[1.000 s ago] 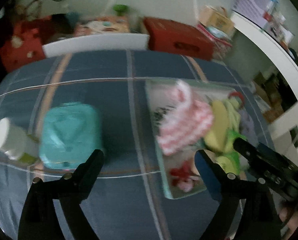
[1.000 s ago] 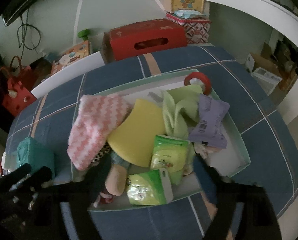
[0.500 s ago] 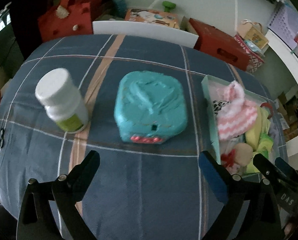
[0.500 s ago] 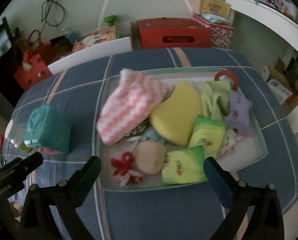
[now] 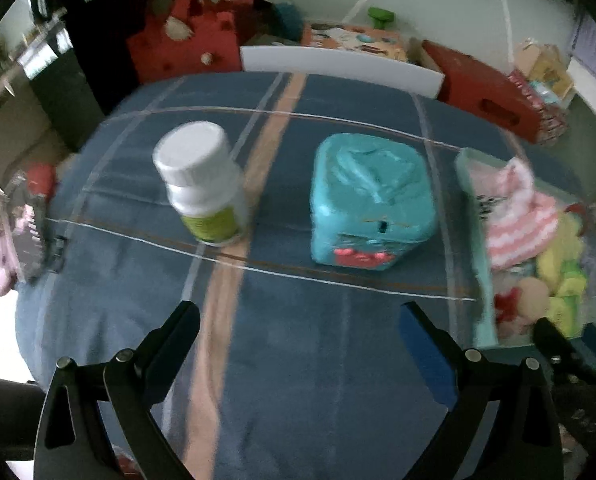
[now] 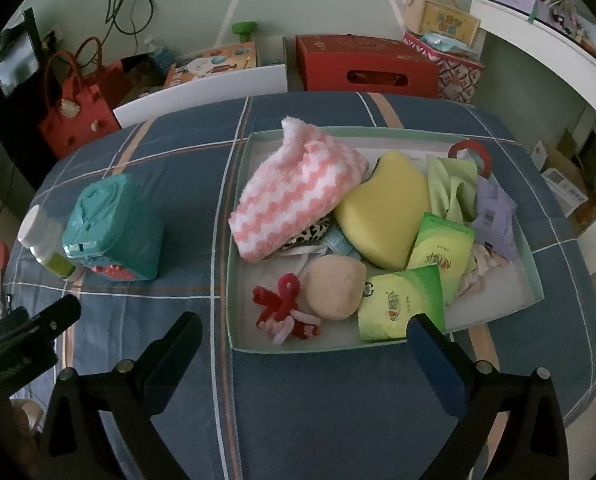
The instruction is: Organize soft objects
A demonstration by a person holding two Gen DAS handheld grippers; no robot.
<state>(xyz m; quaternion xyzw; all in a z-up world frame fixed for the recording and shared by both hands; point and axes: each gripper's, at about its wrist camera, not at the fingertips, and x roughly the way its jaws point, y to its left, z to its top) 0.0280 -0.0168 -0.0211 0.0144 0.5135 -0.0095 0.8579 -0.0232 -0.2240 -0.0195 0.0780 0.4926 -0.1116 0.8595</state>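
While left shows bottle (image 5: 202, 184), right, tray (image 6: 381, 133)

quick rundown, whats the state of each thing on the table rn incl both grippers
left gripper: open, nothing between jaws
right gripper: open, nothing between jaws
white bottle: upright, cap on
teal wipes pack: lid closed, on the cloth
tray: full of soft items
pink striped cloth: crumpled, atop the pile

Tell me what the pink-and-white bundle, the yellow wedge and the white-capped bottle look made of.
Pink-and-white bundle: fluffy knit or fleece fabric, judging by its fuzzy zigzag pile. Yellow wedge: probably foam sponge, matte with softly rounded edges. White-capped bottle: seemingly rigid plastic, smooth with a ridged cap and a green label.
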